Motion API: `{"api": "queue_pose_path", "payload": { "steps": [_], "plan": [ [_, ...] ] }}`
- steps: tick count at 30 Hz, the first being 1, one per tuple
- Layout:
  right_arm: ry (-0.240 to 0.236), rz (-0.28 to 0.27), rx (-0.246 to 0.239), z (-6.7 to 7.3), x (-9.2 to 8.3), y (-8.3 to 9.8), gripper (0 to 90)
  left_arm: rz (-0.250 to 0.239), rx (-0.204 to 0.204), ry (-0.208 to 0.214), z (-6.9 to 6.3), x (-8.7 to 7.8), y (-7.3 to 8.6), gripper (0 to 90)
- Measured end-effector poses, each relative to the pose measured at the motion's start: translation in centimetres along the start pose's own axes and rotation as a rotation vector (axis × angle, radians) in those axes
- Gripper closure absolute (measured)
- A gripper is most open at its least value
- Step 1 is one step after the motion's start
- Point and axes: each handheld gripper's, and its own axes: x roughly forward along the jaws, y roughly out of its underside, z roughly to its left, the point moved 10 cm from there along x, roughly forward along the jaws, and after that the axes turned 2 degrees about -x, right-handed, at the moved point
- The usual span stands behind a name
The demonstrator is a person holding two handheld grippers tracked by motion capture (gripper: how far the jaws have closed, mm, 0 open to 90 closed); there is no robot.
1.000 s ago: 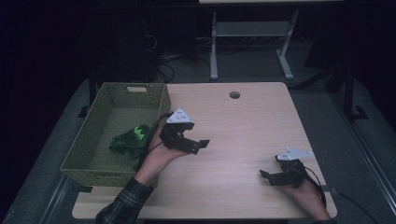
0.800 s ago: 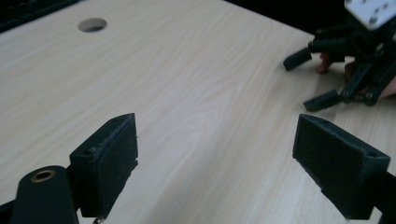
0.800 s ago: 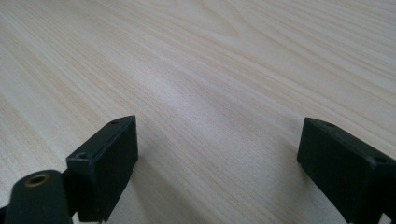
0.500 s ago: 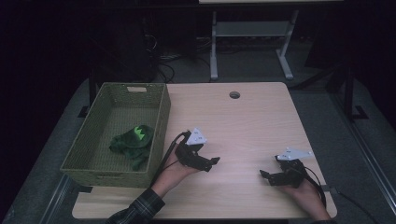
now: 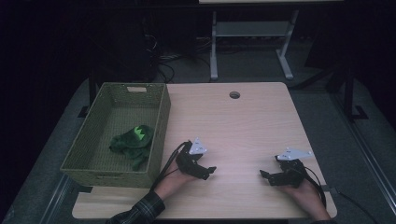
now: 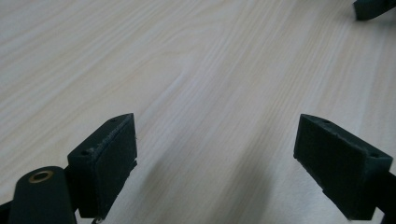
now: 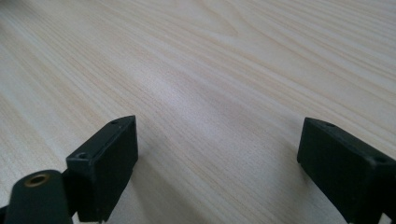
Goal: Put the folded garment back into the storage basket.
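left gripper (image 5: 208, 171): jaws wide apart, nothing between them, low over bare table (image 5: 243, 121), just right of the basket.
right gripper (image 5: 265, 176): jaws wide, empty, near the front right edge.
green cloth (image 5: 132, 143): lies in the basket (image 5: 161, 122), crumpled; long axis probably front-to-back, dim view.
nearer hand: left; cloth lies to its left, behind the jaws.

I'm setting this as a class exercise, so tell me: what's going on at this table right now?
A person sits at a wooden table with a gripper in each hand. The left gripper and the right gripper both rest low on the bare tabletop, jaws open and holding nothing. A green plush toy lies inside the woven basket at the table's left edge, apart from both grippers.
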Motion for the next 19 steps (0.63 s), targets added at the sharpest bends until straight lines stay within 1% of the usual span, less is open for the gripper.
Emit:
{"api": "queue_pose_path", "payload": {
  "steps": [3, 6, 7, 8, 15, 19],
  "plan": [
    [0.0, 0.0, 0.0, 0.0, 0.0, 0.0, 12.0, 0.01, -0.005, -0.001, 0.2, 0.4, 0.6, 12.6],
    [0.0, 0.0, 0.0, 0.0, 0.0, 0.0, 12.0, 0.024, 0.01, -0.005, 0.3, 0.7, 1.2, 12.6],
    [0.0, 0.0, 0.0, 0.0, 0.0, 0.0, 12.0, 0.018, 0.013, -0.007, 0.3, 0.8, 1.3, 12.3],
    [0.0, 0.0, 0.0, 0.0, 0.0, 0.0, 12.0, 0.011, 0.012, -0.009, 0.2, 0.8, 1.3, 12.5],
    [0.0, 0.0, 0.0, 0.0, 0.0, 0.0, 12.0, 0.013, 0.017, -0.004, 0.1, 0.7, 1.4, 12.5],
    [0.0, 0.0, 0.0, 0.0, 0.0, 0.0, 12.0, 0.012, 0.009, -0.008, 0.0, 0.6, 1.5, 12.7]
  ]
}}
